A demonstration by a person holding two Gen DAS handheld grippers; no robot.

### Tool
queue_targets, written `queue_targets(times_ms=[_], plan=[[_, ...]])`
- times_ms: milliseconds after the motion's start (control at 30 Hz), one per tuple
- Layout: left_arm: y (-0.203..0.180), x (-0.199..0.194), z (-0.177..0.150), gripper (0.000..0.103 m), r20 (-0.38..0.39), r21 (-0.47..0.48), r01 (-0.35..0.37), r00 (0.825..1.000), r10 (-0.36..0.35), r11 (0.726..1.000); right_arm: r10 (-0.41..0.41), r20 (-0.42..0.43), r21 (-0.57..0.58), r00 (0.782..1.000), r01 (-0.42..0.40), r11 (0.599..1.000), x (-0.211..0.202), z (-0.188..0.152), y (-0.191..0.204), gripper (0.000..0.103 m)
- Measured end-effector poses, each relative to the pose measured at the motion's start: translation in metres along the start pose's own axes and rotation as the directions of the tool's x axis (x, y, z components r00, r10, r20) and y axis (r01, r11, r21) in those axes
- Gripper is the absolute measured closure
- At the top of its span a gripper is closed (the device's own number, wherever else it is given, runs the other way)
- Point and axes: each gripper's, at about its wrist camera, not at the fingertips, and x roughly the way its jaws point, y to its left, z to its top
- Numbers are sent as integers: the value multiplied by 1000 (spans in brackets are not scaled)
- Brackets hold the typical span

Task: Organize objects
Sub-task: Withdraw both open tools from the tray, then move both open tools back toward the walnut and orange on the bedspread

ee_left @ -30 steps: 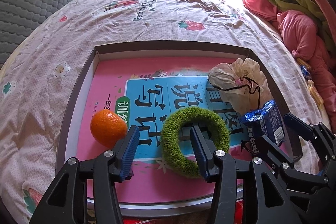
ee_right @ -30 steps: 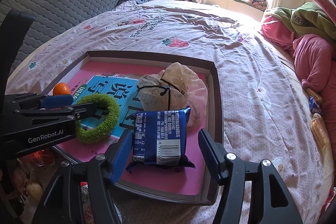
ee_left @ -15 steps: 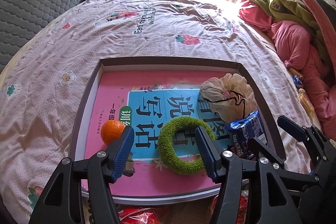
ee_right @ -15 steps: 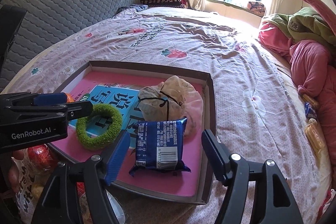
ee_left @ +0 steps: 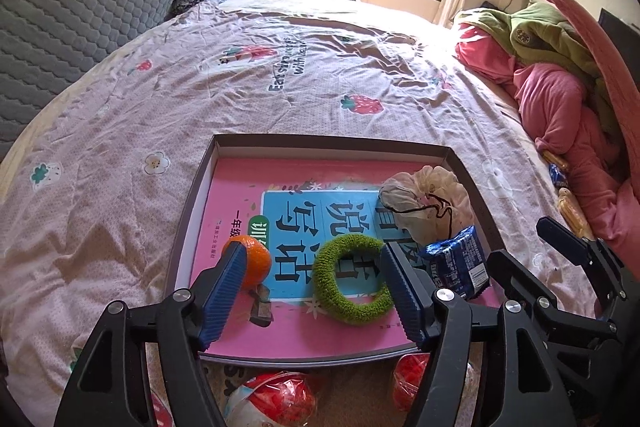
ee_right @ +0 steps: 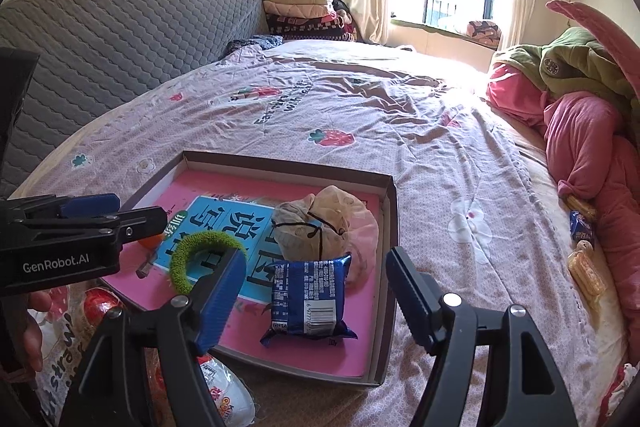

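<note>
A shallow brown tray (ee_left: 192, 227) on the bed holds a pink book, an orange (ee_left: 258, 261), a fuzzy green ring (ee_left: 344, 291), a tied cloth pouch (ee_left: 424, 195) and a blue snack packet (ee_left: 460, 263). My left gripper (ee_left: 314, 259) hovers over the tray's near end with its jaws opening. The ring lies flat below, between the fingers, and the pads press on nothing. My right gripper (ee_right: 316, 259) is open above the blue packet (ee_right: 308, 301), which rests loose on the book. The left gripper (ee_right: 142, 210) shows at the left of the right wrist view.
Plastic bags with red contents (ee_left: 280, 399) lie just in front of the tray. Pink and green clothes (ee_left: 560, 99) are heaped on the right, with snack packets (ee_right: 582, 227) beside them. A grey quilted backrest (ee_right: 100, 27) lines the left. A hand (ee_right: 32, 327) shows low left.
Both grippers have risen and drawn back from the tray, and both jaws stand wider. The left jaws have come off the green ring, which stays on the book.
</note>
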Motion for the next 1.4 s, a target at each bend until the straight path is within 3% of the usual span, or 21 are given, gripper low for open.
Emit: queue_targets(times_ms=[767,1167,1400], plan=[[27,-73,-26,31,88,-20,-12,996,13,1000,68,159,0,985,-69,998,-75,11,14,23],[38,-95,-67,31,109,7,-25,994,24,1000,86,158,-26,984,-83,996,-100,-24,51,23],[52,-94,-87,31,68,-19,-16,998,17,1000,71,115,-31,991,-68,997,-98,-42,64,22]])
